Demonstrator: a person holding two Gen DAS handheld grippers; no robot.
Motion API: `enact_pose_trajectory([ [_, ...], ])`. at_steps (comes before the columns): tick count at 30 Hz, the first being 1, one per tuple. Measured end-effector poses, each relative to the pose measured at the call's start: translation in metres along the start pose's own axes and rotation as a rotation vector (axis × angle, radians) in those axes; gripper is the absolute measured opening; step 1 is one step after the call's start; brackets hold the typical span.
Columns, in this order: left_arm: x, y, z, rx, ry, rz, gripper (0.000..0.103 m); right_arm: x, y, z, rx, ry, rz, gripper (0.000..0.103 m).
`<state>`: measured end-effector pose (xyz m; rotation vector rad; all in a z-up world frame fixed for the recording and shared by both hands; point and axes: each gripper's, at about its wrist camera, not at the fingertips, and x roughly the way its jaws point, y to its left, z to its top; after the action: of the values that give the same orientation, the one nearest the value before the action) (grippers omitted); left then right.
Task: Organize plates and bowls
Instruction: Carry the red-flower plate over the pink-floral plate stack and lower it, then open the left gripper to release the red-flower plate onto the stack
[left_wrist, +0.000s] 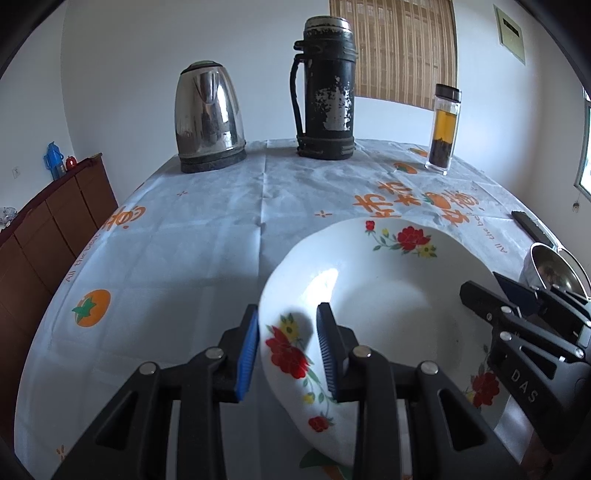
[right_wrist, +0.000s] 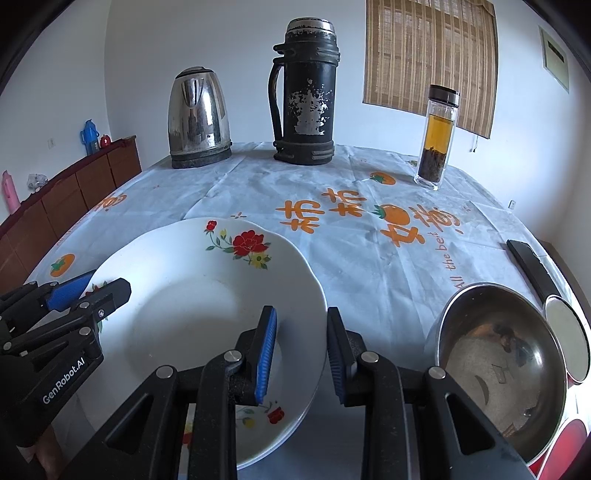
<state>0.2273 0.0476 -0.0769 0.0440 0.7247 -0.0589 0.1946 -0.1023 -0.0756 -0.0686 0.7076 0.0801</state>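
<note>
A white plate with red flowers (left_wrist: 388, 295) lies near the table's front; it also shows in the right wrist view (right_wrist: 207, 306). My left gripper (left_wrist: 288, 350) is open, its jaws standing astride the plate's left rim. My right gripper (right_wrist: 301, 350) is open, its jaws astride the plate's right rim. Each gripper shows in the other's view: the right one (left_wrist: 517, 314) and the left one (right_wrist: 88, 291). A steel bowl (right_wrist: 498, 362) sits right of the plate, also at the right edge of the left wrist view (left_wrist: 557, 269). A second steel dish (right_wrist: 569, 339) leans behind the bowl.
At the back of the tablecloth (right_wrist: 369, 258) stand a steel kettle (left_wrist: 208, 118), a worn black thermos (left_wrist: 325, 88) and a glass tea bottle (left_wrist: 443, 129). A black phone (right_wrist: 532, 269) lies at the right. A brown cabinet (left_wrist: 44, 240) stands on the left.
</note>
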Motion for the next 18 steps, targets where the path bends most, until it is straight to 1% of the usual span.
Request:
enact_pose_trajectory([
  [4,0.0010,0.0016,-0.0002,-0.008,0.005,-0.008,0.029,0.0023,0.0014,-0.0005,-0.005,0.012,-0.005,0.031],
  [7,0.0011,0.0014,0.0001,-0.007,0.006,-0.007,0.029,0.0029,0.0019,-0.0002,-0.010,0.018,-0.005,0.033],
  [16,0.0012,0.0024,0.0003,-0.009,0.008,-0.010,0.029,0.0026,0.0024,0.0003,-0.013,0.017,-0.006,0.034],
  [17,0.0014,0.0015,0.0004,-0.007,0.009,-0.012,0.030,0.0021,0.0027,0.0004,-0.014,0.015,-0.006,0.037],
  [18,0.0016,0.0009,0.0002,-0.005,0.011,-0.013,0.038,0.0018,0.0036,0.0005,-0.018,0.013,-0.004,0.039],
])
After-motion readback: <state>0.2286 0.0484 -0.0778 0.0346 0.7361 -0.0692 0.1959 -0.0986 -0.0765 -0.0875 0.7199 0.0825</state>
